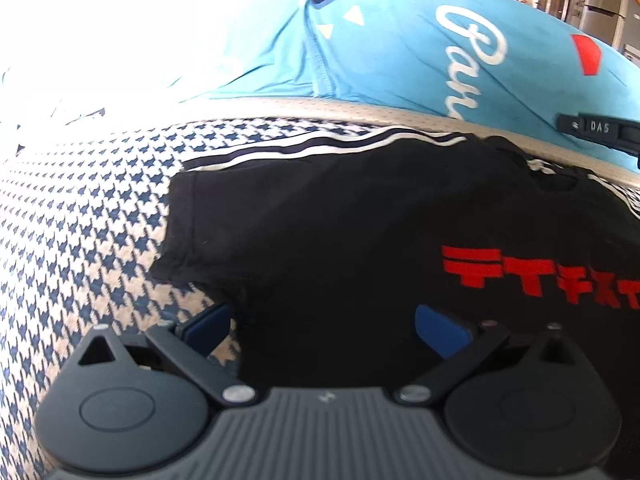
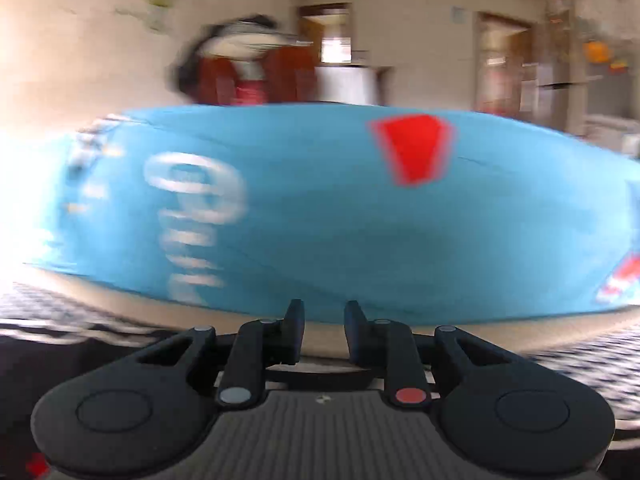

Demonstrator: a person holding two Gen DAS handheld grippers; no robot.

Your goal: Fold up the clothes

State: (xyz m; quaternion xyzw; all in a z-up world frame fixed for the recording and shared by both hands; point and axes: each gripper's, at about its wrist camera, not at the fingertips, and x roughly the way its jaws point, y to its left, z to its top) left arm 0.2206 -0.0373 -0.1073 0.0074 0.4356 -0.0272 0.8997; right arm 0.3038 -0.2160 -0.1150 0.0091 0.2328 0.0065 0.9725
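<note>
Black shirt (image 1: 340,232) lies unfolded at lower frame; left gripper (image 1: 324,328) wide open, right gripper (image 2: 323,330) slightly parted, both empty.

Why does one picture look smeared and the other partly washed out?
Right wrist view: motion blur smears the blue shirt and the room behind; only the tool stays sharp. Left wrist view: sharper, but glare bleaches the upper left, and fisheye bends the houndstooth cover.

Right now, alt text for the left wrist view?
A black T-shirt with red lettering lies on a houndstooth cover, with the open left tongs over its near edge. A blue jersey with white script lies behind.
</note>
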